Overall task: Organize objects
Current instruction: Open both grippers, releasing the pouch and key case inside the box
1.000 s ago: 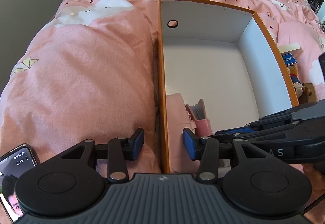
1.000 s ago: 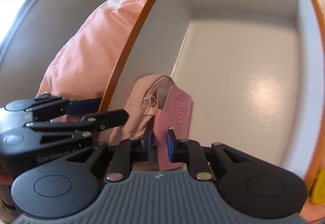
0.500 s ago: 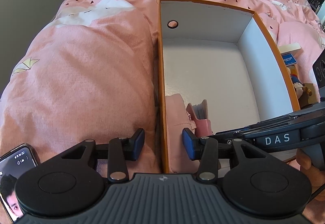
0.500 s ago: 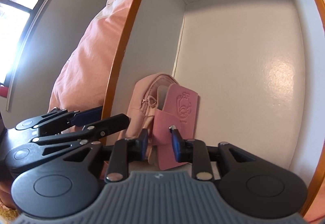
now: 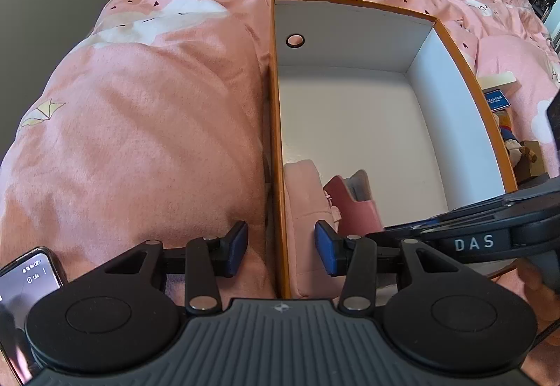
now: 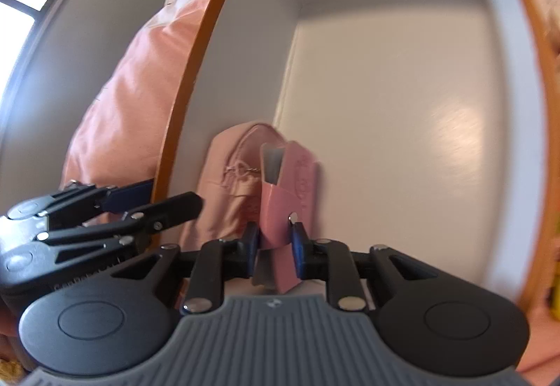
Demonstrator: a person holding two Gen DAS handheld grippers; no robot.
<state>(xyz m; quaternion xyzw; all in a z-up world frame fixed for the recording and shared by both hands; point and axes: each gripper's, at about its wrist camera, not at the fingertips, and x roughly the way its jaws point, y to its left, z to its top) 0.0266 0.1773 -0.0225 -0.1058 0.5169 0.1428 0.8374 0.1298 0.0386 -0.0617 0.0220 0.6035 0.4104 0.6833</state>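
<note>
At left, we note a phone [image 5: 29,275] on the pink duvet [image 5: 147,140]. The left gripper [image 5: 280,247] stands released, straddling the orange-rimmed box's [image 5: 276,147] wall. Inside, a pink pouch [image 6: 231,183] leans in the corner. The right gripper [image 6: 274,244] is closing on a pink card holder [image 6: 283,197] beside it. Items [image 5: 504,126] outside remain unpacked.

"PaperCrane" is printed, upside down, on a white cloud of the pink duvet [image 5: 147,126] at the far side. "DAS" stands in white on the right gripper [image 5: 381,232] at near right.
</note>
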